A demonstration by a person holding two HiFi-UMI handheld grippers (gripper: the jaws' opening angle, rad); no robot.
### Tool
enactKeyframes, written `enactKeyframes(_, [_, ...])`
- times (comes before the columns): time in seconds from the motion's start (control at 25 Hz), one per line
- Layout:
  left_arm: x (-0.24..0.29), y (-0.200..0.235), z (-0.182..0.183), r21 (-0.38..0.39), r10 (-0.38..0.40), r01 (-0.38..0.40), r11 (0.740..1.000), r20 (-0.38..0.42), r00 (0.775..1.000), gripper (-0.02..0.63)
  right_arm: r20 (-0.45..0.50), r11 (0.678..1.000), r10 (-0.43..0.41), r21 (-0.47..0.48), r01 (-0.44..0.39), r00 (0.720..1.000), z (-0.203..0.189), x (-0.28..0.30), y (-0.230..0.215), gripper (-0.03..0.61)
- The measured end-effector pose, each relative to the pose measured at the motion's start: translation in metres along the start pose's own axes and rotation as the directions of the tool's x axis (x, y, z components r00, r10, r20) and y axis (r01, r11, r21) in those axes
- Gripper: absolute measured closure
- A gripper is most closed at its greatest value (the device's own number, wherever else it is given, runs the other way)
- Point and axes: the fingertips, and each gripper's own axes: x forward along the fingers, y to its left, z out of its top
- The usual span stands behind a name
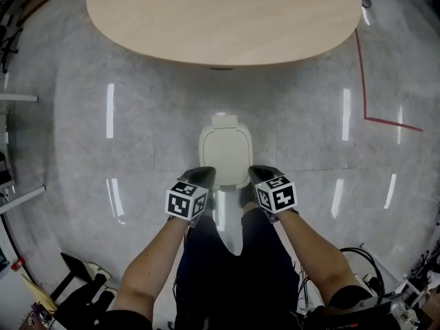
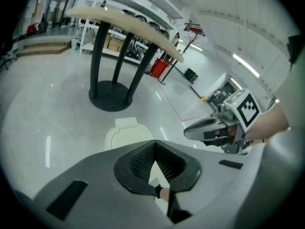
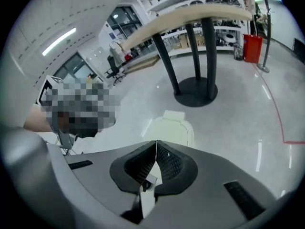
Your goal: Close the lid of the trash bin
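A cream trash bin (image 1: 225, 151) stands on the grey floor with its lid lying flat and shut. The same bin (image 2: 125, 132) shows beyond the jaws in the left gripper view, and the bin (image 3: 170, 128) shows likewise in the right gripper view. My left gripper (image 1: 202, 177) hangs above the bin's near left edge, jaws shut with nothing between them. My right gripper (image 1: 260, 175) hovers above the near right edge, also shut and holding nothing. Neither gripper touches the bin.
A rounded wooden table (image 1: 223, 12) on dark legs (image 2: 113, 61) stands just beyond the bin. Red floor tape (image 1: 371, 95) runs at the right. Cables and gear (image 1: 371, 267) lie by the person's legs at the bottom right, more clutter (image 1: 69, 280) at the bottom left.
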Motion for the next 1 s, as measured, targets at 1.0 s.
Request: enactKeyframes(1.0, [-0.356, -0.182, 0.299, 0.272, -0.087, -0.140, 0.952, 0.679, 0.729, 0.623, 0.712, 0.983, 0.169, -0.176, -0.061, 0.681, 0.309, -0.382, 0.127, 0.571])
